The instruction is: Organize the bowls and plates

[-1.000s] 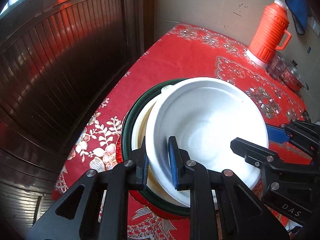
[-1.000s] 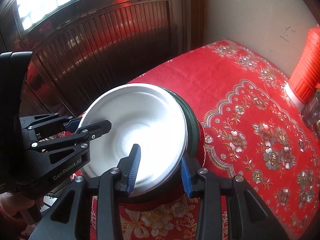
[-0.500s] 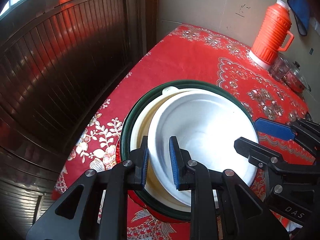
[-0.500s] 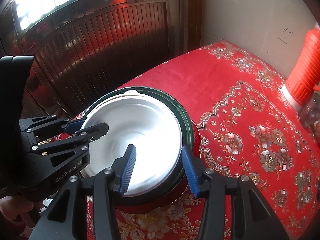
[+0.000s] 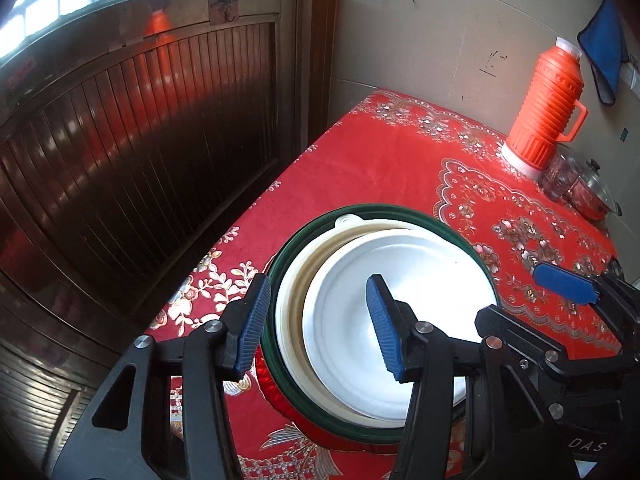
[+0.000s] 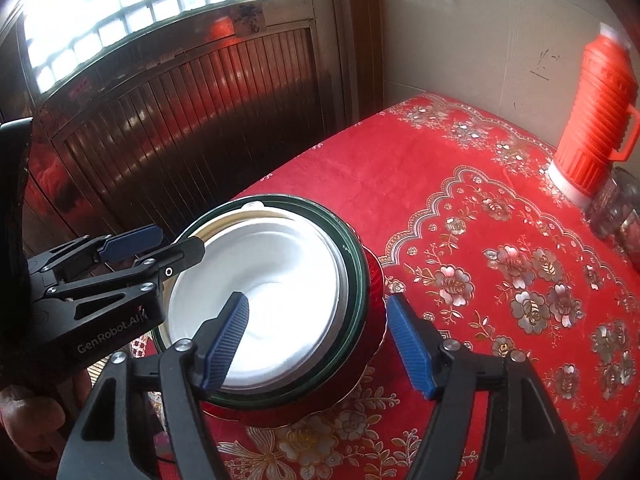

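A white bowl [image 5: 404,320] [image 6: 280,288] rests nested in a stack: a cream bowl [image 5: 296,292], then a green-rimmed bowl [image 5: 280,264] [image 6: 352,268], then a red one [image 6: 372,320], all on the red floral tablecloth [image 5: 380,152]. My left gripper [image 5: 316,324] straddles the stack's near left rim. Its jaws are opening and the blue pads [image 5: 252,320] touch nothing. My right gripper [image 6: 318,340] straddles the near right rim. Its jaws are also opening, and its pads [image 6: 408,344] stand clear of the bowls.
An orange thermos [image 5: 544,108] [image 6: 596,112] stands at the table's far right by the wall, with a glass jar and a lidded pot [image 5: 592,196] beside it. A blue cloth [image 5: 604,60] hangs on the wall. A dark slatted door [image 5: 140,140] runs along the table's left edge.
The white bowl went down from a tilted hold into the stack. Both grippers, which were shut on its rim, have let go and spread their jaws.
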{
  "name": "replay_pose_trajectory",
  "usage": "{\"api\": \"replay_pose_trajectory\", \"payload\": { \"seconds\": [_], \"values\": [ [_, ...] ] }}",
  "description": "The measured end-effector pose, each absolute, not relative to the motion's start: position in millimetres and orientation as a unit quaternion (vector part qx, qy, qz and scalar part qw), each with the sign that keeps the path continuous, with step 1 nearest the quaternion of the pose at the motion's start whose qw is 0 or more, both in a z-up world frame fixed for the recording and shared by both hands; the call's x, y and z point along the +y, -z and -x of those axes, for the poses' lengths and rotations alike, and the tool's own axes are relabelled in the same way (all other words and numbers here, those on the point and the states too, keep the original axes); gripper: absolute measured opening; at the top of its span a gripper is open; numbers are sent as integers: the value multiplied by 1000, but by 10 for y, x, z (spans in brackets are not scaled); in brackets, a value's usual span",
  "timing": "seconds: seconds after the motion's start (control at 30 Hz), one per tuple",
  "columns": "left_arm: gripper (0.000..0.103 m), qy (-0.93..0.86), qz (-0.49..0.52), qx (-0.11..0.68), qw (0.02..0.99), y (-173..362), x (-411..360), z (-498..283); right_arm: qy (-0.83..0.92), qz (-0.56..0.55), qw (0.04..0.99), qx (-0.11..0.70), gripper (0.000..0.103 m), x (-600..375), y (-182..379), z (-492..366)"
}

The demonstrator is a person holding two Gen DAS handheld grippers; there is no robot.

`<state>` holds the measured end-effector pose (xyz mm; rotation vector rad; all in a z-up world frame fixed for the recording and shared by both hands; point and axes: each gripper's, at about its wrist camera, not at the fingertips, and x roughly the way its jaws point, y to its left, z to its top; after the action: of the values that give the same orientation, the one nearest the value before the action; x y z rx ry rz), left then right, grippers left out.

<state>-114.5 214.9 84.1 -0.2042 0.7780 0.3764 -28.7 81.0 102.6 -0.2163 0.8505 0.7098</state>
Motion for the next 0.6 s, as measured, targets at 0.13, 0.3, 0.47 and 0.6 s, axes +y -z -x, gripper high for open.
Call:
{"api": "replay_pose_trajectory", "payload": {
  "seconds": [0.13, 0.3, 0.47, 0.6],
  "values": [
    [52, -209, 78, 358, 907, -827, 2038, 1209, -315, 88, 867, 376, 82, 731, -1070, 401],
    [52, -201, 101, 348, 910, -795, 2006, 1278, -286, 74, 887, 354, 84, 617, -1073, 492],
    [52, -205, 99, 347, 910, -749, 2008, 1339, -262, 77, 904, 328, 84, 599, -1038, 583],
    [52, -206, 108, 351, 907, -688, 2075, 1377, -262, 71, 905, 328, 84, 626, -979, 591]
  ]
}}
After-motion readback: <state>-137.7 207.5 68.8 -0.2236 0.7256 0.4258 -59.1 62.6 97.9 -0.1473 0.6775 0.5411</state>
